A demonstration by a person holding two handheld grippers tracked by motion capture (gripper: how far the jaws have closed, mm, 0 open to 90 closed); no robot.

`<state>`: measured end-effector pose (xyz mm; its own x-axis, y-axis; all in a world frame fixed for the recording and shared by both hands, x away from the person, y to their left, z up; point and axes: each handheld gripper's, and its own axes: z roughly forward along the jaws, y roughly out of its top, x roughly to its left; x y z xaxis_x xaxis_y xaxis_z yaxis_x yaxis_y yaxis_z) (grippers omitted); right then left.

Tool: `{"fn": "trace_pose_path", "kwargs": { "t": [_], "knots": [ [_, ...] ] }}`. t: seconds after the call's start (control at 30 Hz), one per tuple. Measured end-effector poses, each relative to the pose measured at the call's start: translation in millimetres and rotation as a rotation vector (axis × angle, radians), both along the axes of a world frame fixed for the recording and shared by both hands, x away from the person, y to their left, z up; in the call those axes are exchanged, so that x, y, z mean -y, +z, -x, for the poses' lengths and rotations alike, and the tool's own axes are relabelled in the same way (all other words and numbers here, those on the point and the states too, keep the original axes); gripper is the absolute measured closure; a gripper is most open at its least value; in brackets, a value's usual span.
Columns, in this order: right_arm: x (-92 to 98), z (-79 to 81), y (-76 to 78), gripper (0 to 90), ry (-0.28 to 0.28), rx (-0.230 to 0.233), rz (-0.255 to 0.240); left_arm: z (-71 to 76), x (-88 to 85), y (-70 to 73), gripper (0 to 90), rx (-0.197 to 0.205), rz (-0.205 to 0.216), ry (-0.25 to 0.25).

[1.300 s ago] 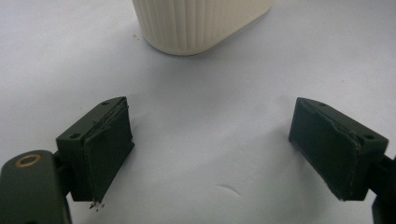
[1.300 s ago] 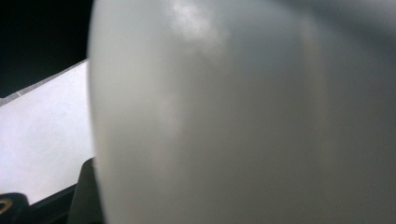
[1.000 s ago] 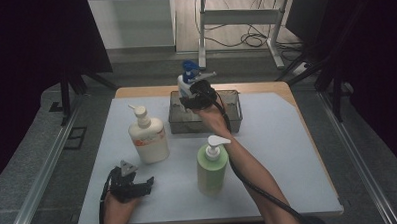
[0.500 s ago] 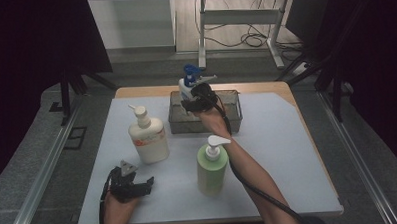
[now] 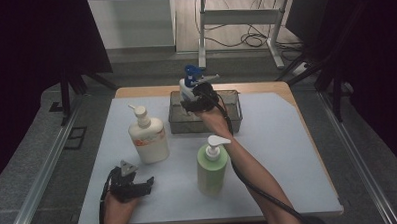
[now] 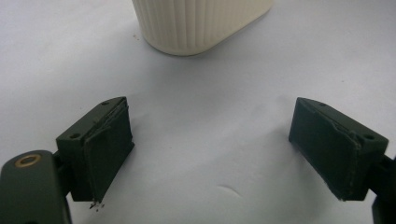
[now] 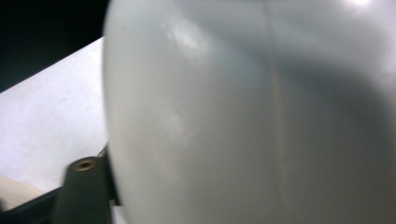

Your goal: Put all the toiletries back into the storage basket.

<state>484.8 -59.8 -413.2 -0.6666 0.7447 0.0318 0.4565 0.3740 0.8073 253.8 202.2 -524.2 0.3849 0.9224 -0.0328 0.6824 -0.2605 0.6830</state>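
a white spray bottle [image 5: 186, 88] with a blue trigger head stands upright in the clear, rectangular bin [image 5: 234, 113] at the far middle of the table; its pale, smooth body looms close in the right gripper view.

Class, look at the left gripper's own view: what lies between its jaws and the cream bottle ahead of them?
Nothing: in the left gripper view only bare white mat lies between the open left gripper and the cream bottle.
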Motion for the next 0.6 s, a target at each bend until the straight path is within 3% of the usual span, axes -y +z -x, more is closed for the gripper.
{"fn": "trace_pose_path", "kwargs": {
  "t": [0.2, 0.6],
  "knots": [
    [5.5, 6.1, 3.5, 23.3, 0.012, 0.022, 0.017, 0.0, 0.0, -0.1, 12.8, 0.001, 0.000, 0.000],
    [31.0, 19.0, 1.2, 30.0, 0.052, 0.000, 0.002, 0.1, 0.2, -0.2, 12.8, 0.002, -0.002, 0.001]
  ]
}}
